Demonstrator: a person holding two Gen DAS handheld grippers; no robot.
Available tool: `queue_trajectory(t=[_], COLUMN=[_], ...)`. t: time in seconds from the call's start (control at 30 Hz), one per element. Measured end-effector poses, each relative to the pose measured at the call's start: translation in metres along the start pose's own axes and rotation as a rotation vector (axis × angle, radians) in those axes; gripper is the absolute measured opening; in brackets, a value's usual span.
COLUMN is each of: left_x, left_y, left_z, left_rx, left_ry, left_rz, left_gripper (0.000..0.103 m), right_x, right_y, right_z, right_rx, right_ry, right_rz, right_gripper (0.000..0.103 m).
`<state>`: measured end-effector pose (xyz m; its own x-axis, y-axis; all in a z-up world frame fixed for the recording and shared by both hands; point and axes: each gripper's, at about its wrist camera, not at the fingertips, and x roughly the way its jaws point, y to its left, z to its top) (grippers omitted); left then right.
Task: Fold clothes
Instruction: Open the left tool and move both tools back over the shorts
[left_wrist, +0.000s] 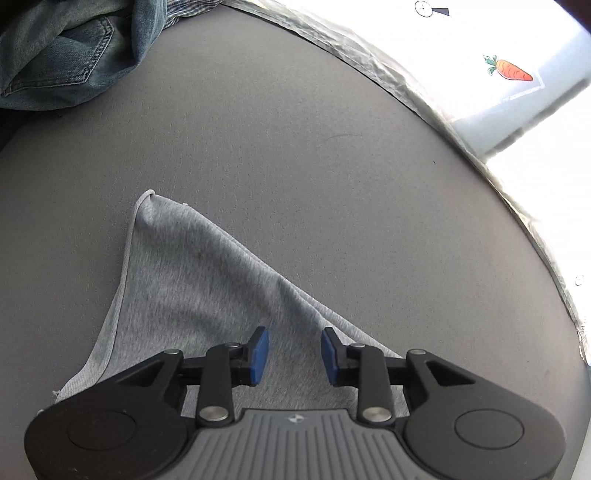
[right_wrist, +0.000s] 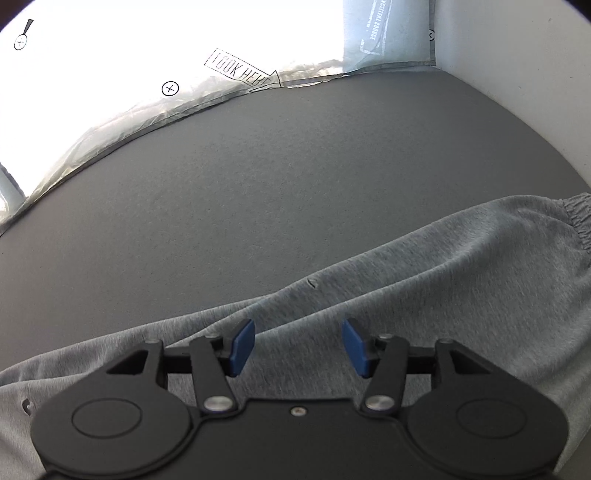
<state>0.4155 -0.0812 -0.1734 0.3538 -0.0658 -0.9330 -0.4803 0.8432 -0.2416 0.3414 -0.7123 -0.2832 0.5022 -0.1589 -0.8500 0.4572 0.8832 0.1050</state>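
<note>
The grey felt-covered worktop (left_wrist: 295, 155) fills most of both views and is bordered at its far edge by a strip of crinkled clear plastic sheeting (left_wrist: 373, 55), behind which stands a bright white wall carrying printed markers. A pair of light grey sweatpants (right_wrist: 424, 280) lies spread on the worktop; in the right wrist view one leg runs from lower left to the right edge, ending in a gathered elastic cuff (right_wrist: 578, 221), with several long soft creases along it. In the left wrist view a tapering section of the same grey fabric (left_wrist: 192, 280) lies flat, narrowing to a bunched point at its far end, with a stitched hem along its left edge. A heap of blue denim jeans (left_wrist: 70, 51) sits at the far left corner of the worktop, well apart from the sweatpants. The right gripper (right_wrist: 298, 345) is held low over the sweatpants leg, pointing forward and angled down at the cloth, its blue-padded fingers (right_wrist: 242, 345) spread wide with nothing between them. The left gripper (left_wrist: 294, 354) is held in a similar low, forward-pointing pose above the tapered fabric, its fingers (left_wrist: 260, 354) parted to a medium gap and holding nothing. A carrot sticker (left_wrist: 511, 70) is fixed to the wall, and a "LOOK HERE" arrow label (right_wrist: 242, 70) appears in the right wrist view.
</note>
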Motion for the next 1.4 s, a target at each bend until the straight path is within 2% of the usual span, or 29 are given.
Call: queue_trajectory(t=[0.07,0.1,0.13,0.17,0.2,0.27,0.37,0.43,0.53,0.63,0.67,0.77,0.9,0.93,1.1,1.27,1.33,1.4], left_x=[0.001,0.001,0.002,0.002,0.002,0.003,0.001,-0.011,-0.030,-0.042,-0.045,-0.038,-0.035,-0.034,-0.026,-0.028,-0.027,-0.027], left_y=[0.003,0.004,0.006,0.008,0.009,0.012,0.020,0.033,0.056,0.080,0.088,0.105,0.115,0.116,0.118,0.132,0.137,0.140], left_z=[-0.006,-0.009,-0.012,-0.015,-0.018,-0.025,-0.032,-0.035,-0.045,-0.059,-0.064,-0.073,-0.094,-0.099,-0.104,-0.093,-0.088,-0.086], left_rx=[0.021,0.032,0.043,0.053,0.064,0.085,0.103,0.085,0.071,0.059,0.054,0.025,0.010,0.023,0.061,0.080,0.119,0.165], left_ry=[0.003,0.004,0.005,0.007,0.008,0.010,0.006,-0.031,-0.086,-0.118,-0.125,-0.117,-0.146,-0.157,-0.205,-0.268,-0.289,-0.304], left_rz=[0.027,0.041,0.055,0.070,0.084,0.112,0.146,0.148,0.168,0.185,0.188,0.169,0.129,0.113,0.092,0.079,0.100,0.083], left_gripper=[0.036,0.036,0.036,0.036,0.036,0.036,0.039,0.042,0.052,0.059,0.059,0.063,0.070,0.074,0.076,0.077,0.077,0.077], right_x=[0.009,0.009,0.010,0.010,0.011,0.016,0.023,0.030,0.023,-0.003,-0.014,-0.035,-0.049,-0.053,-0.067,-0.074,-0.075,-0.074], right_y=[0.001,0.005,0.008,0.010,0.011,0.007,0.004,0.005,-0.002,0.004,0.011,0.036,0.058,0.063,0.074,0.071,0.072,0.076], right_z=[-0.002,-0.004,-0.004,-0.004,-0.003,0.003,0.014,0.022,0.030,0.020,0.010,-0.023,-0.067,-0.081,-0.124,-0.137,-0.140,-0.140], right_rx=[0.002,-0.028,-0.065,-0.096,-0.127,-0.111,-0.110,-0.140,-0.131,-0.105,-0.118,-0.171,-0.203,-0.212,-0.242,-0.169,-0.153,-0.169], right_ry=[0.015,-0.013,-0.020,-0.027,-0.034,-0.046,-0.061,-0.081,-0.092,-0.128,-0.140,-0.149,-0.124,-0.110,-0.073,-0.075,-0.076,-0.077], right_rz=[-0.022,-0.040,-0.059,-0.051,-0.044,-0.042,-0.061,-0.136,-0.127,-0.068,-0.043,0.032,0.066,0.069,0.045,0.030,0.025,0.023], right_gripper=[0.051,0.041,0.035,0.019,0.010,0.004,0.000,0.000,0.002,0.022,0.034,0.048,0.074,0.075,0.081,0.085,0.086,0.088])
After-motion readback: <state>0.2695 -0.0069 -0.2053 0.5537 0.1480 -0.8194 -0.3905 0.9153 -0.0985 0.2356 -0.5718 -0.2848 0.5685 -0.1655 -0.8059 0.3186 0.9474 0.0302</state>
